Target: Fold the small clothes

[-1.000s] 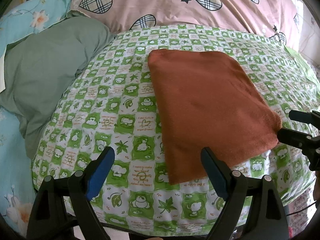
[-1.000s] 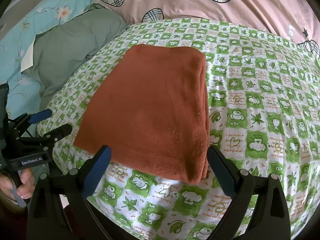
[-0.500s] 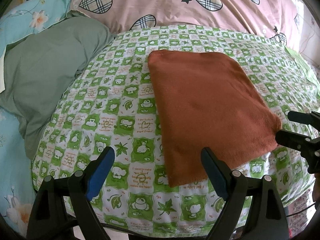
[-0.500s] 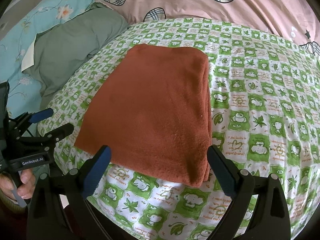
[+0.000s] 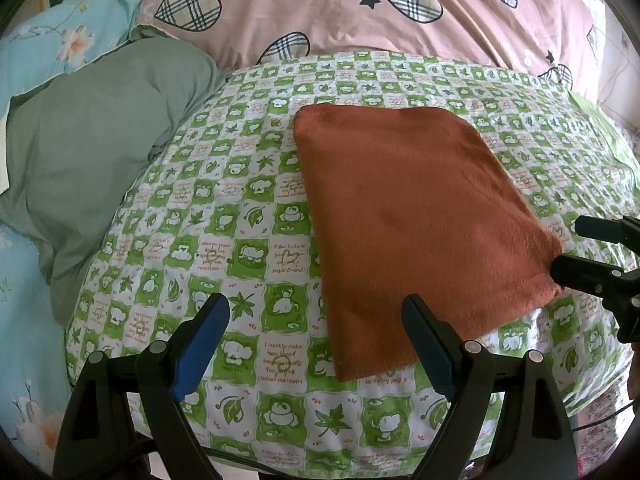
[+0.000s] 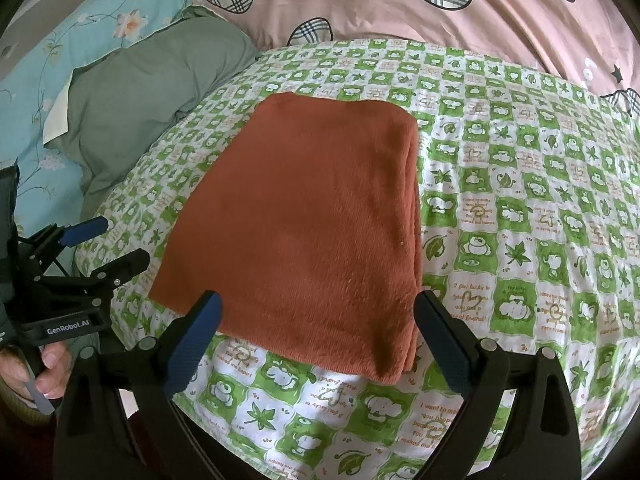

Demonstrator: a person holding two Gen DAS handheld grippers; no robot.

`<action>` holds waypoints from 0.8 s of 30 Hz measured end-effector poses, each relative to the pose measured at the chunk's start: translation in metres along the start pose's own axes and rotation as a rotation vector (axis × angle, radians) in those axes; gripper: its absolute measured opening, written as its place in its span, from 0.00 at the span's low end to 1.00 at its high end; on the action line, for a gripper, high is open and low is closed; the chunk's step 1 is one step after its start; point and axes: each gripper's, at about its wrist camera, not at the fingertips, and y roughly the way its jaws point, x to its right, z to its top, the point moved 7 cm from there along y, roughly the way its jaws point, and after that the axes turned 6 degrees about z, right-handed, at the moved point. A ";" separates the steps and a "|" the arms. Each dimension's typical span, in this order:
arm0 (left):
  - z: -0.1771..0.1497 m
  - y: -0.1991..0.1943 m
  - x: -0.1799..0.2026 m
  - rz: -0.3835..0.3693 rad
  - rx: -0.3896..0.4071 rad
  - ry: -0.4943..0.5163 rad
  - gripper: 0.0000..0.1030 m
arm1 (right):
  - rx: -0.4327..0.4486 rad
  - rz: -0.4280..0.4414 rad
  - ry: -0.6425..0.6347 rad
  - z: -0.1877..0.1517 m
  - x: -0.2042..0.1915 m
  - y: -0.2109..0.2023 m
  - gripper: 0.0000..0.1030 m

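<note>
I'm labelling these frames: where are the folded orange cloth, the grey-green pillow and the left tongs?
folded orange cloth [image 6: 312,232]: right wrist view, middle of its top layer.
grey-green pillow [image 5: 92,152]: left wrist view, centre of its flat face.
left tongs [image 5: 316,344]: left wrist view, midway between the open blue-padded tips.

One folded cloth [image 5: 404,216] [image 6: 312,232]; one checked sheet [image 5: 224,208] [image 6: 520,208]; one green pillow [image 5: 92,140] [image 6: 148,92]; two grippers [image 5: 316,312] [image 6: 316,308].

folded rust cloth [image 6: 316,236] lies on green checked sheet [image 6: 520,208], right gripper [image 6: 316,316] spread wide over its near edge.
</note>
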 end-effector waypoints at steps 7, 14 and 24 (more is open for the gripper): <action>0.002 0.000 0.001 0.001 0.003 0.001 0.86 | -0.001 -0.001 -0.003 0.003 -0.001 -0.001 0.94; 0.004 -0.001 0.001 -0.002 0.006 0.006 0.86 | -0.002 -0.002 -0.001 0.003 -0.001 -0.001 0.94; 0.005 -0.003 0.002 -0.002 0.014 0.011 0.86 | 0.000 -0.002 0.001 0.002 -0.003 -0.001 0.94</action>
